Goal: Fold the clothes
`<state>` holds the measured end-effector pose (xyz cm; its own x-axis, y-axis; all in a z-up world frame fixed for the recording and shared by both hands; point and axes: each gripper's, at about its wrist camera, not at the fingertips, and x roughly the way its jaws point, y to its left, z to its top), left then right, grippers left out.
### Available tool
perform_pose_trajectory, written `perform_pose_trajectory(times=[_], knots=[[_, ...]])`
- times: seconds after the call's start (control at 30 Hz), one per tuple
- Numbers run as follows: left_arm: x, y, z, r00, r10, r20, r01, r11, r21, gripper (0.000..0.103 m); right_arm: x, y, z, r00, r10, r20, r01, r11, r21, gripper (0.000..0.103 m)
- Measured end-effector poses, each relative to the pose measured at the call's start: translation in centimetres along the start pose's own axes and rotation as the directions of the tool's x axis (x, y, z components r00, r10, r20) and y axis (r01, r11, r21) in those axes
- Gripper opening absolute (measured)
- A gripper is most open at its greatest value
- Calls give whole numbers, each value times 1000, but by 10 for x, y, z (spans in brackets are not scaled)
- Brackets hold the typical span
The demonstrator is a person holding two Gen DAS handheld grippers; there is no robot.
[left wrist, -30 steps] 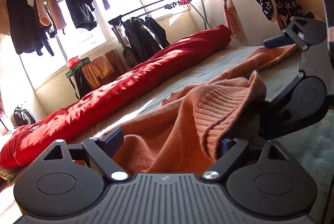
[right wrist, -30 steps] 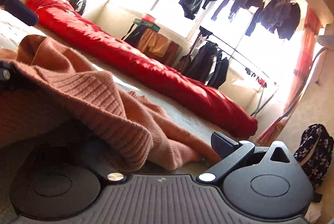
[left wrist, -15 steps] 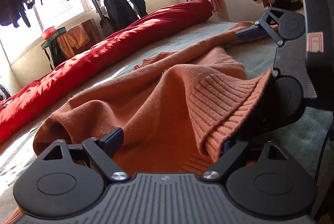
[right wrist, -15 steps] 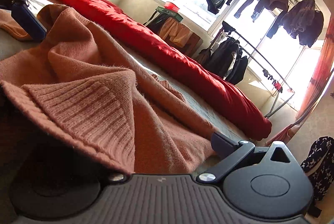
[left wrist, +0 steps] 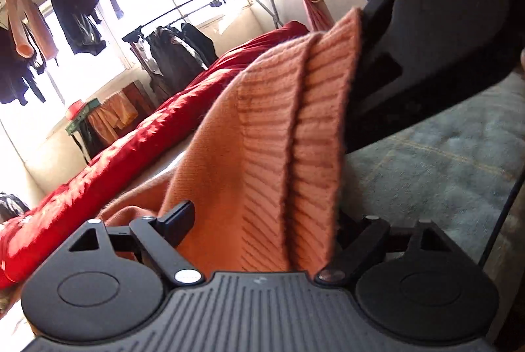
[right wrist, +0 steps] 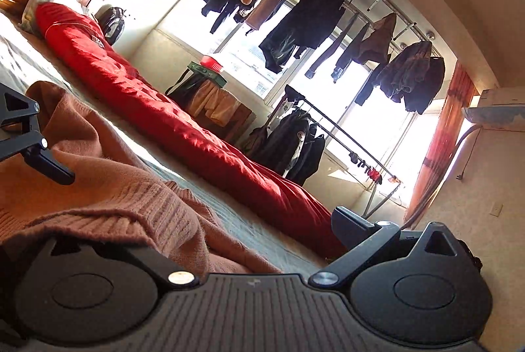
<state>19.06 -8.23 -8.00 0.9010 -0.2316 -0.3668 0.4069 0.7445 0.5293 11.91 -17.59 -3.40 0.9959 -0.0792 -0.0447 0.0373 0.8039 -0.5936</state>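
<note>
- Orange knit fills my view: the sweater [left wrist: 262,135] lies on the grey-green bed cover [left wrist: 452,168], with its ribbed hem lifted well above the cover.
- My left gripper [left wrist: 259,220] has that ribbed hem running between its fingers; the jaws stand wide and are closing, and the one finger [left wrist: 178,216] I can see sits just beside the knit. I cannot tell whether it presses, as the other finger is hidden behind the hem.
- My right gripper [right wrist: 203,227] is beside the sweater too, with the ribbed edge draped over its near-side finger, so that finger is hidden. The other finger [right wrist: 352,222] stands clear of the knit, over the cover, jaws spread.
- From the left wrist, the right gripper's body [left wrist: 436,37] looms dark just beside the raised hem, at its top.
- From the right wrist, the left gripper [right wrist: 36,152] pokes in over the sweater's far part.
- Beyond the sweater, a long red quilt [right wrist: 183,122] runs along the far edge of the bed.
- Past the quilt, dark jackets hang on a clothes rail [right wrist: 344,135] before a bright window [right wrist: 328,83], and more dark garments [right wrist: 295,20] dangle high above it.
</note>
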Motion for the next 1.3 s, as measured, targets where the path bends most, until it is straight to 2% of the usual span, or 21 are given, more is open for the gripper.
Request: perform_pose_trajectory(times=[0.03,0.13,0.23,0.33,0.4,0.47,0.6,0.7,0.8,0.9,0.97,1.03,1.13,1.27,1.3], knots=[[-5,4,-1,999,39,4,-39,999,2,72,-6,-3,2,1000,-3,5,3,1000,-3,103],[-29,28,-2,993,113,30,-111,991,-71,72,-21,-12,8,1000,-1,15,1,1000,0,103],[-55,49,-2,980,192,57,-184,976,-117,72,-39,-12,16,999,13,35,-13,1000,0,103],[-68,60,-3,970,241,46,-233,964,-127,72,-49,0,18,995,87,41,-87,996,-15,103],[-66,65,-8,975,221,13,-217,965,-147,72,-46,9,13,988,153,-8,-153,988,-7,103],[-64,62,-12,980,201,-2,-199,969,-148,72,-41,18,2,971,222,-88,-221,975,19,103],[-61,58,-20,984,178,-14,-178,975,-134,67,-34,35,-23,920,318,-227,-307,948,86,103],[-61,61,-20,984,177,-7,-176,973,-146,64,-36,35,-35,900,340,-274,-309,939,151,103],[-60,63,-18,987,160,-5,-159,977,-143,55,-32,34,-47,875,363,-320,-315,929,191,103],[-60,54,-21,996,91,-7,-91,993,-81,45,-27,35,-60,842,403,-359,-336,912,236,103],[-61,46,-25,999,43,-24,-44,999,-31,38,-25,35,-64,831,419,-366,-338,903,265,103],[-62,42,-33,998,30,-56,-31,999,-15,31,-24,33,-68,823,433,-368,-336,893,298,103],[-62,38,-44,995,11,-100,-12,1000,-8,31,-19,32,-76,802,461,-380,-336,874,350,103],[-61,32,-52,993,4,-120,-6,1000,-22,32,-7,22,-89,752,532,-389,-303,803,513,103],[-60,30,-53,993,3,-116,-6,1000,-26,31,-6,20,-91,745,542,-387,-298,791,534,103]])
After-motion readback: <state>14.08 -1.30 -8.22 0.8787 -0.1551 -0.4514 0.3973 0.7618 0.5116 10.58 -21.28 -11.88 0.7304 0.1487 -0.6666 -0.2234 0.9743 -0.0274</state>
